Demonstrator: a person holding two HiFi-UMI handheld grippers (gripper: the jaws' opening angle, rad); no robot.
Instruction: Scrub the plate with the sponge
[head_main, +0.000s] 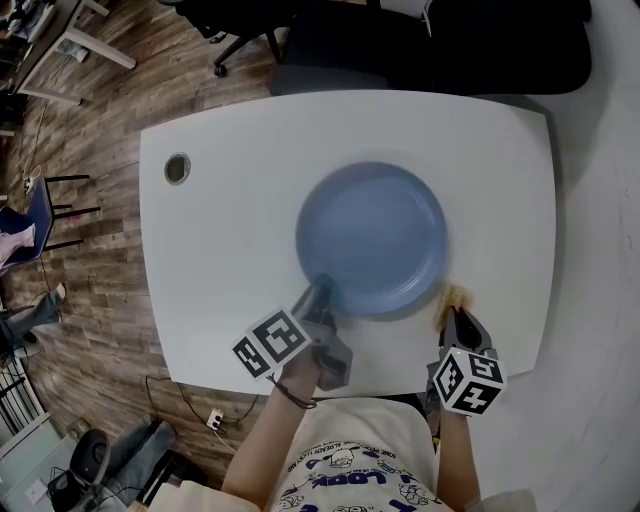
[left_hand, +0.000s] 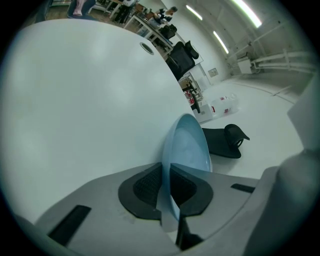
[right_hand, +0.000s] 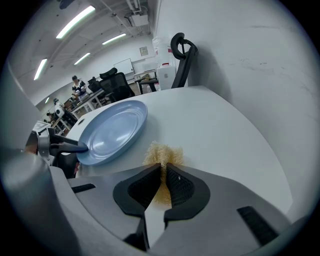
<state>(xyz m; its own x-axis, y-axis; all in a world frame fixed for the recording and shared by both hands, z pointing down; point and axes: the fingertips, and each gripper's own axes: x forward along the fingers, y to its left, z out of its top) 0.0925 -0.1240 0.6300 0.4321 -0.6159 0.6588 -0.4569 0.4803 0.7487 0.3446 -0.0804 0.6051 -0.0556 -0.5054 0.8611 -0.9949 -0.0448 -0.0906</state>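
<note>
We steady the plate (head_main: 375, 235), left gripper (head_main: 320, 295) clamped on its lower-left rim; right gripper (head_main: 455, 320) grips the sponge (head_main: 458, 295), ready.

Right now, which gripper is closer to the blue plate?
Left. The left gripper is shut on the near rim of the plate. The right gripper, shut on the sponge, is just beside the rim on the other side, not touching the plate.
</note>
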